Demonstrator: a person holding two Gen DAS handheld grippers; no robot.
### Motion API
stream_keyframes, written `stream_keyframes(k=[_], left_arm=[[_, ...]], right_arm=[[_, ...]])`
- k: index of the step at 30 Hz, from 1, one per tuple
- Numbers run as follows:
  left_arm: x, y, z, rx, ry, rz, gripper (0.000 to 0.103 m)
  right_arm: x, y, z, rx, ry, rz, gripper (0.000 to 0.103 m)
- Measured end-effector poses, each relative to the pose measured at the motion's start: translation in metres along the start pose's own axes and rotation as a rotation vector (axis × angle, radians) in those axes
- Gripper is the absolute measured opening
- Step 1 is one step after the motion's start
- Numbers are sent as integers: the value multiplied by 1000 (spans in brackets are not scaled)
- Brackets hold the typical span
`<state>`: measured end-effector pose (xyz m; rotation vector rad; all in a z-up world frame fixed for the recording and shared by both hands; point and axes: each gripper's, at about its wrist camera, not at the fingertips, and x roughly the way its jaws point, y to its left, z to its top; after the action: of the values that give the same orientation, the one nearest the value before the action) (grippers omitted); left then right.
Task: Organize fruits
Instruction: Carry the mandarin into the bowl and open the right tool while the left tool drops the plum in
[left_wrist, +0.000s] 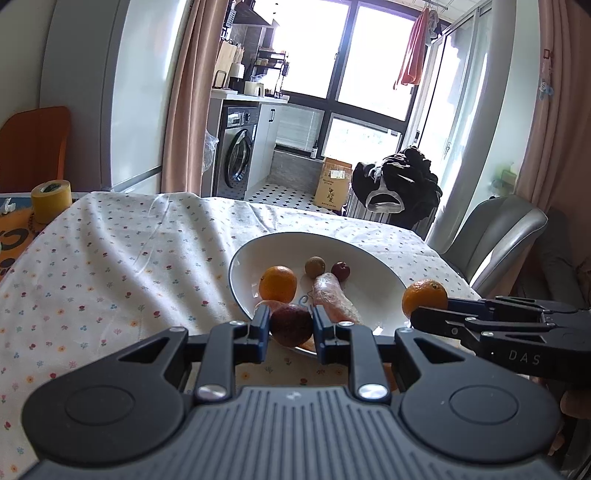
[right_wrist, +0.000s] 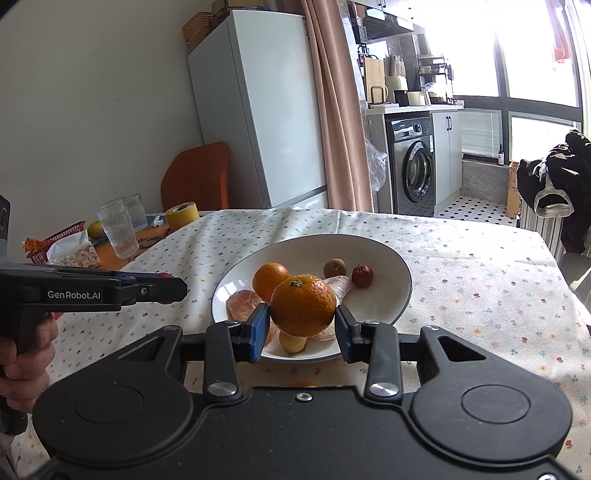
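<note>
Fruits lie in a white bowl (right_wrist: 402, 291) on the table with the flowered cloth (left_wrist: 122, 258): an orange (right_wrist: 269, 277), a small brown round fruit (right_wrist: 334, 267), a small red fruit (right_wrist: 362, 275), some pinkish wrapped pieces (right_wrist: 242, 301) and a small pale fruit (right_wrist: 291, 341) near the front rim. My left gripper (left_wrist: 290, 326) is closed on a dark reddish-brown fruit (left_wrist: 291, 324), which I hold over the near edge of the bowl. My right gripper (right_wrist: 303, 325) clamps a second orange (right_wrist: 303, 304) between its blue pads, above the front part of the bowl. At the far left of the table I see a roll of yellow tape (left_wrist: 51, 199) and two glasses (right_wrist: 118, 225).
</note>
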<state>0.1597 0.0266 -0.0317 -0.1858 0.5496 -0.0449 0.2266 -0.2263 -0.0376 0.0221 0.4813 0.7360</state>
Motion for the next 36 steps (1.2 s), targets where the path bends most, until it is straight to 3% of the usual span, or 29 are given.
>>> stream_keyframes(k=[12,24,29,36], left_arm=[[29,-13,13,44,33,-7,23],[63,-29,20,86,85,4,23],[72,-38,26,122,98,0,23],[66,-41,30,134,78,27,44]], right_arm=[[28,-19,0,31,18,-17,37],[27,-27,-11,64,12,-4,43],[22,-26,-9,52,-8,-8,51],[19,-30,-9,78,5,25,51]])
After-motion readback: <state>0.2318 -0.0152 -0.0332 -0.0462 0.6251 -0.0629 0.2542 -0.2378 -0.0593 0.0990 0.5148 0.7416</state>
